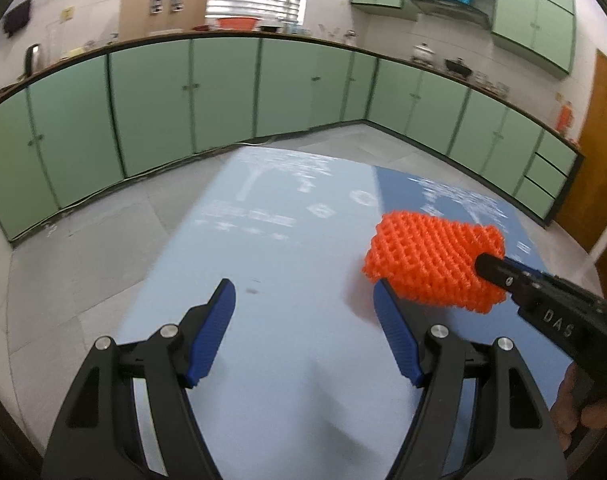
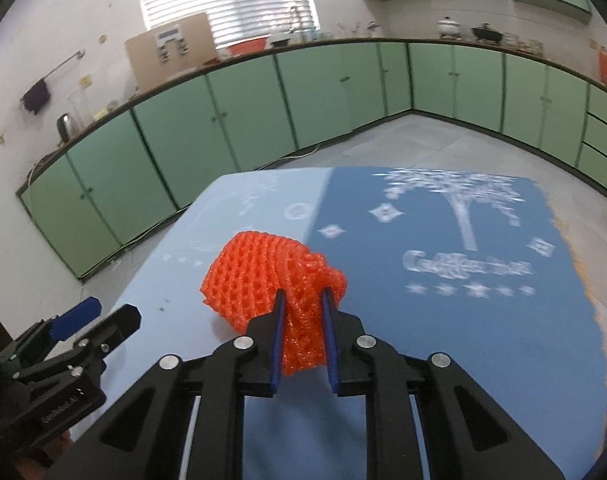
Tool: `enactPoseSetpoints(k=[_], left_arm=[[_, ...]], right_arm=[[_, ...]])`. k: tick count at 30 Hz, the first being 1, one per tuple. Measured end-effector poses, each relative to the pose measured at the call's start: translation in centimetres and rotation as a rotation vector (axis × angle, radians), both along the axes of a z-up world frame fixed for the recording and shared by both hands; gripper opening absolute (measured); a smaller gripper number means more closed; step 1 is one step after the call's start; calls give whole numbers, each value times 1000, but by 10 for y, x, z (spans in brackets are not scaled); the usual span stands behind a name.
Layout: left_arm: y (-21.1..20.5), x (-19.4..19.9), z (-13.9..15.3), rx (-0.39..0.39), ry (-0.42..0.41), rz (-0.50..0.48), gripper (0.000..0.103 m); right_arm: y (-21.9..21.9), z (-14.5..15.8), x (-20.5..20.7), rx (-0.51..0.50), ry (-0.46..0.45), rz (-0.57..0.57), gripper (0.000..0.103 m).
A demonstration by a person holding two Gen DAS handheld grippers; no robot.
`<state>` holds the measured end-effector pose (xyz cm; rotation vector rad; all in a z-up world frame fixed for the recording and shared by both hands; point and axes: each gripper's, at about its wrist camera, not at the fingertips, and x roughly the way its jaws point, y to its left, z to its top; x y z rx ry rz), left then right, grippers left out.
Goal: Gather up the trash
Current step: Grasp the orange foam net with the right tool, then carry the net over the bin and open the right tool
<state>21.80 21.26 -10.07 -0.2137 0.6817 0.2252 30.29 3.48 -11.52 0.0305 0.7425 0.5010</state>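
An orange foam net sleeve (image 2: 263,276) is pinched between the blue pads of my right gripper (image 2: 303,300), which is shut on it just above the blue table cloth (image 2: 423,320). In the left wrist view the same net (image 1: 427,260) hangs at the right, with the right gripper's black finger (image 1: 499,272) against it. My left gripper (image 1: 303,300) is open and empty, over the light blue cloth to the left of the net. It also shows at the lower left of the right wrist view (image 2: 95,320).
The table is covered by a blue cloth with a white palm tree print (image 2: 459,208). Green kitchen cabinets (image 1: 151,96) line the walls behind, with a grey tiled floor (image 1: 83,248) between. A wooden door (image 1: 603,152) is at the right.
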Motion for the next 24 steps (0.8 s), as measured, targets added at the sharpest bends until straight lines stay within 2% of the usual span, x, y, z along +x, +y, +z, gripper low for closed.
enactPoseSetpoints(k=[13, 24], left_arm=[[-137, 14, 9, -49, -31, -249, 69], [-240, 12, 6, -41, -23, -433, 69]], right_arm=[[-149, 26, -50, -34, -48, -187, 17], [-279, 22, -97, -58, -35, -416, 17]])
